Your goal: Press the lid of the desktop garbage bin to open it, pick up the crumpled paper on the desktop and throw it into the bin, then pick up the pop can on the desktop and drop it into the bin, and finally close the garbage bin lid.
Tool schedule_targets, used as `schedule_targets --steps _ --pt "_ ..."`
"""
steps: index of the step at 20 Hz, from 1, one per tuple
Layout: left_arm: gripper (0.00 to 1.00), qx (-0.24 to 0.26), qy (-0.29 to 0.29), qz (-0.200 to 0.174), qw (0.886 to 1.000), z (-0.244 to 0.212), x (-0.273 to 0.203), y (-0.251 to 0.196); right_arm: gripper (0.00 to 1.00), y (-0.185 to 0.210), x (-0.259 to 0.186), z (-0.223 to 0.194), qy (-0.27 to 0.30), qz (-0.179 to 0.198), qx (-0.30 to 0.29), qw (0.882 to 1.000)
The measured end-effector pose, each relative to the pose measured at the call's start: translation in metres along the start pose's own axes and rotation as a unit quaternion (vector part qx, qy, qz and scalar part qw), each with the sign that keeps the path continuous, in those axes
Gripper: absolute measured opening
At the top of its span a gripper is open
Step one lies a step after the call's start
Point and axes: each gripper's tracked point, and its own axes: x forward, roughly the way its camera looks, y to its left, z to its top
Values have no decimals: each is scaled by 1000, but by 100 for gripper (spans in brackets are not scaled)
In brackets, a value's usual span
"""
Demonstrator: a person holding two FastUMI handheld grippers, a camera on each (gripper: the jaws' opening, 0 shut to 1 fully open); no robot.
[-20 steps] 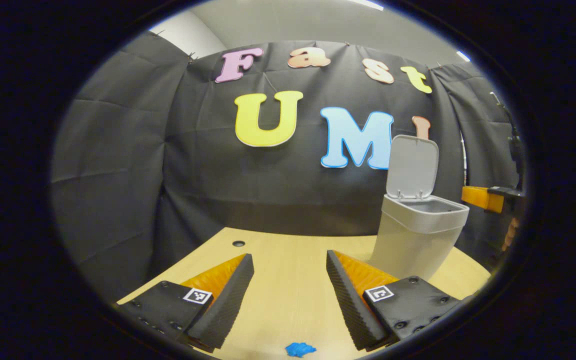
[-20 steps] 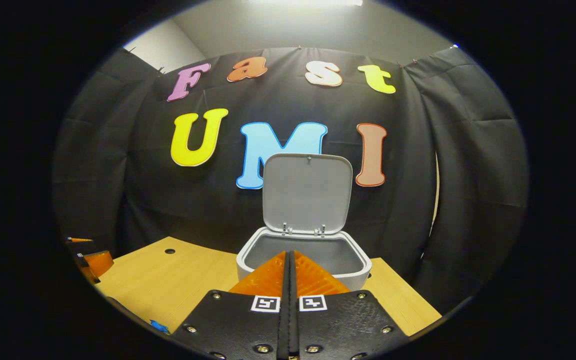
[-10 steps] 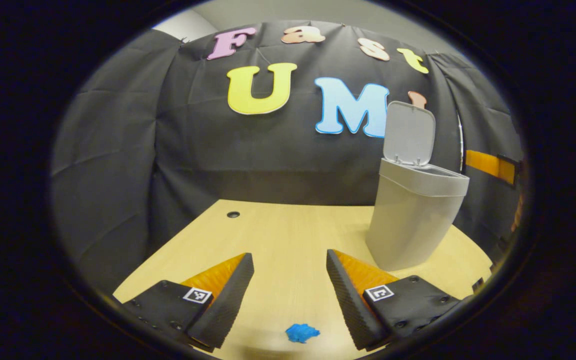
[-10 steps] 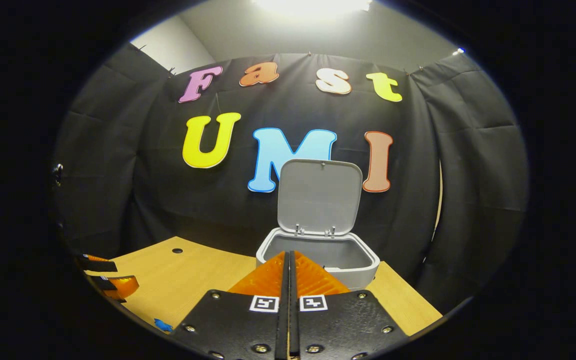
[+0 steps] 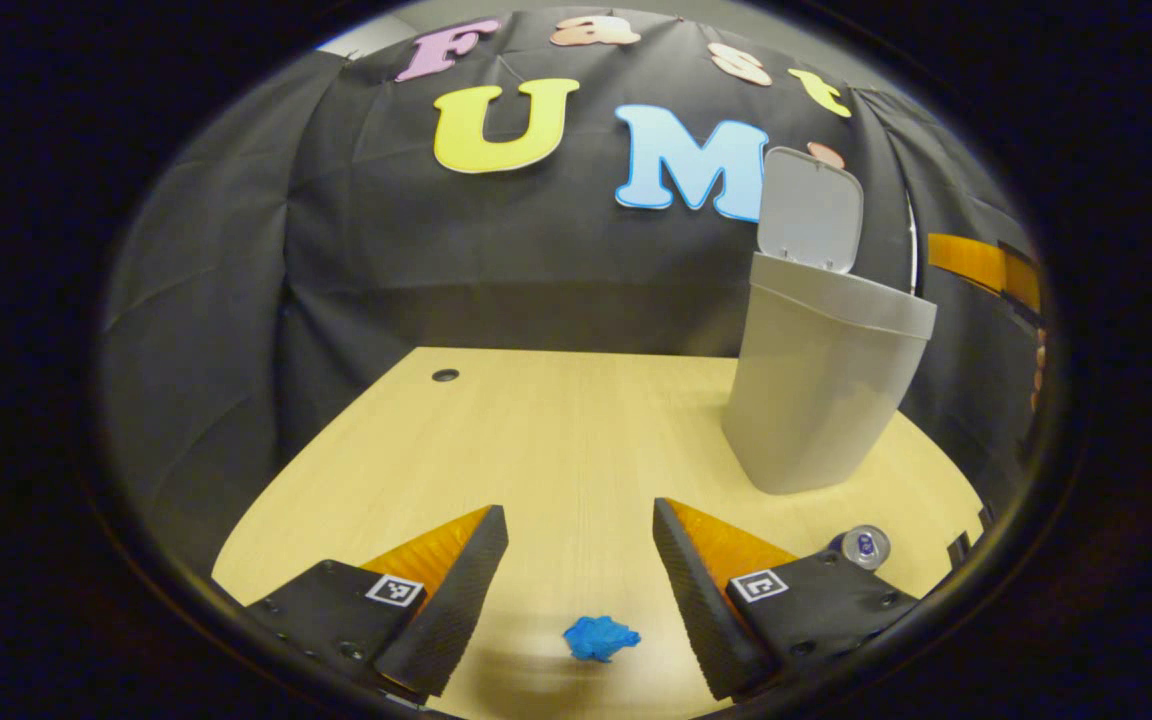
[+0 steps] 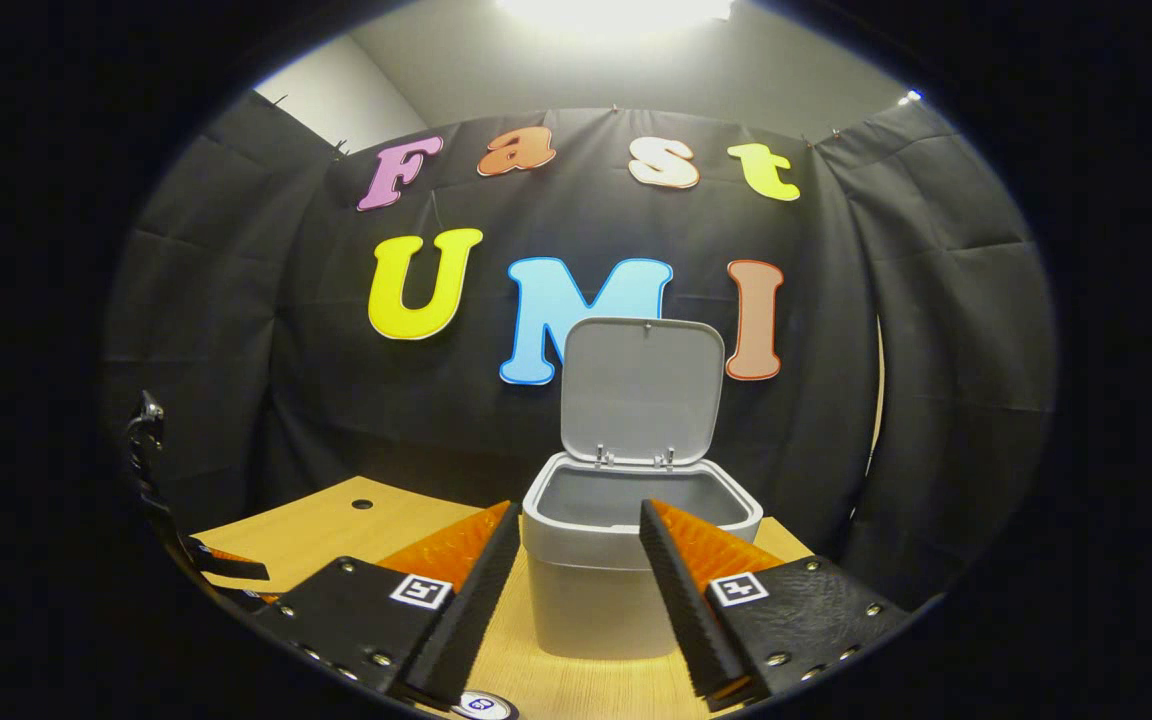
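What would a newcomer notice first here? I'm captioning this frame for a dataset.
The grey bin stands on the wooden desk with its lid up. In the left gripper view, the open left gripper frames blue crumpled paper; a pop can sits before the bin.

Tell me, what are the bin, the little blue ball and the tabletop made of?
The bin looks like matte grey moulded plastic, smooth with rounded edges. The blue ball seems to be crumpled paper, creased and irregular. The tabletop looks like pale wood or wood-look laminate, with faint straight grain.
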Motion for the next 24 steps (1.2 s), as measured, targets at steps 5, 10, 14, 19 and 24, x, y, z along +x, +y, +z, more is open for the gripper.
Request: schedule_targets --steps 5,10,14,19,24 --pt "96 -33 86 -19 996 -47 23 1 98 -3 -5 3 -8 -12 -2 1000" --pt "96 -35 185 -14 982 -106 30 3 98 -4 -7 -5 5 -10 -1 1000" --pt "96 -23 221 -24 975 -124 32 -5 98 -5 -9 -13 16 -7 2 1000" --pt "96 -23 257 -28 966 -142 31 -8 98 -8 -12 -17 19 -9 7 1000" --pt "88 -9 278 -18 960 -144 29 6 98 -16 -12 -20 21 -16 10 1000"
